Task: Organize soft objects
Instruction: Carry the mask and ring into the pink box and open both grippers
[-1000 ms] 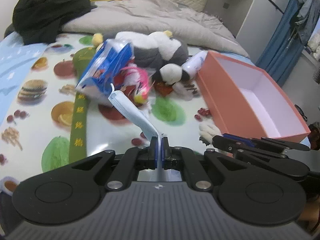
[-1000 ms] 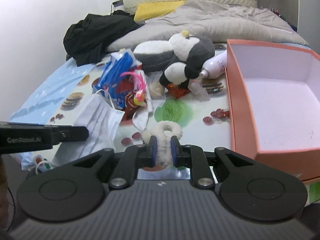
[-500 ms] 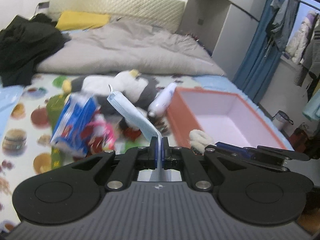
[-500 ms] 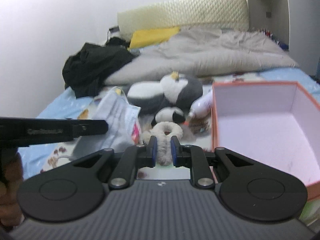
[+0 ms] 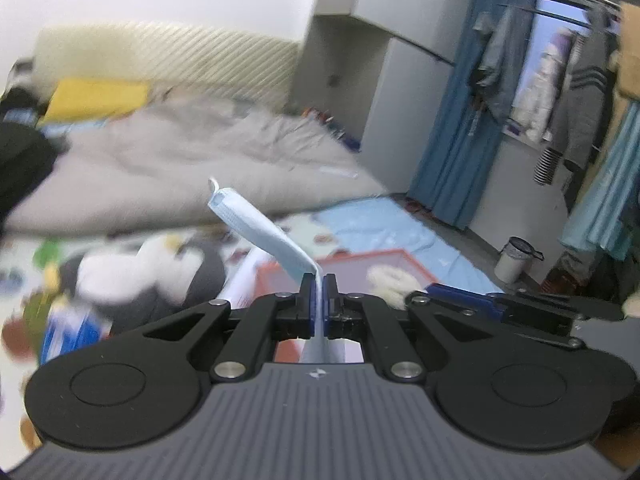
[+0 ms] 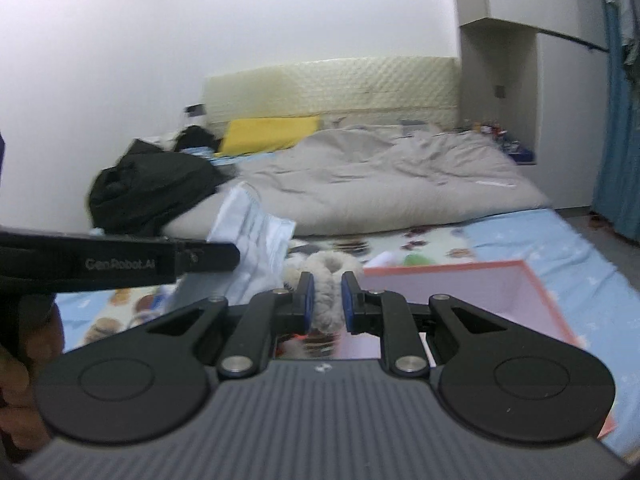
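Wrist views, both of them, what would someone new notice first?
The left hand-held gripper pinches a blue face mask that sticks up in front of the grey quilt. The right hand-held gripper clamps a fluffy white ring, with the pink box just beyond.

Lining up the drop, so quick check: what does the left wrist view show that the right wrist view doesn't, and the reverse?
Left wrist only: the penguin plush on the mat and the white bucket by the curtain. Right wrist only: the black clothes pile and the yellow pillow. Both: the face mask pinched in the left claw, the fluffy scrunchie in the right claw, and the pink box.
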Demonstrator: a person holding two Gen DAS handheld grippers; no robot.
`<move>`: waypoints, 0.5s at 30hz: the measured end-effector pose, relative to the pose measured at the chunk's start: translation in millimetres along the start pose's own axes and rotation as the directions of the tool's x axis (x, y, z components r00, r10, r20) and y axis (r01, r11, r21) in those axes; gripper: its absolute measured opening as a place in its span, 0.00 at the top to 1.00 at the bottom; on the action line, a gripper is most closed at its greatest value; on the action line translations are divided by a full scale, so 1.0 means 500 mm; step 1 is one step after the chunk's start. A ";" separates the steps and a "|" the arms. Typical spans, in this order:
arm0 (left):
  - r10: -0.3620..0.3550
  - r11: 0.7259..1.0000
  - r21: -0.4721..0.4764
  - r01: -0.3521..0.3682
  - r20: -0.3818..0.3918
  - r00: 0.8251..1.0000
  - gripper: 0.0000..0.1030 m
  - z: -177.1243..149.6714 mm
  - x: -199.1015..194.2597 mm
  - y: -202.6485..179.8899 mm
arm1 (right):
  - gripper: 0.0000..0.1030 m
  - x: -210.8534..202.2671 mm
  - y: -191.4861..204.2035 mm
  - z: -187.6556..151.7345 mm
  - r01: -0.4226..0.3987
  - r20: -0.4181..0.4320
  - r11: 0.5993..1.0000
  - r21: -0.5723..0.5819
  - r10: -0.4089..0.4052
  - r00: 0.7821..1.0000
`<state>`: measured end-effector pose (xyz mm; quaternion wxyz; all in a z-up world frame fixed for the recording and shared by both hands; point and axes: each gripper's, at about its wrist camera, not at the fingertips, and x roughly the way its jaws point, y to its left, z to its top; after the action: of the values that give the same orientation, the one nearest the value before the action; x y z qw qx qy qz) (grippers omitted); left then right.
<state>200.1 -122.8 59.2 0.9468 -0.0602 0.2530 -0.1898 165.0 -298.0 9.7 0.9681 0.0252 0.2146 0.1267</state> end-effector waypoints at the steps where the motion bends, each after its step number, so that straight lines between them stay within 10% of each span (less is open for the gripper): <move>1: -0.012 1.000 0.009 0.012 0.003 1.000 0.96 0.014 0.011 -0.013 | 0.82 0.001 -0.012 0.009 0.018 0.003 1.000 0.000 -0.018 1.000; 15: -0.138 0.990 0.005 0.142 -0.225 0.965 0.96 0.004 0.297 -0.124 | 0.83 0.098 -0.252 -0.015 0.118 -0.225 0.980 0.160 -0.080 0.971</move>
<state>299.5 -237.5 6.2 0.8970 -0.0462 0.3512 -0.2644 234.1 -407.3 -30.0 0.9381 0.0839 0.3304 0.0610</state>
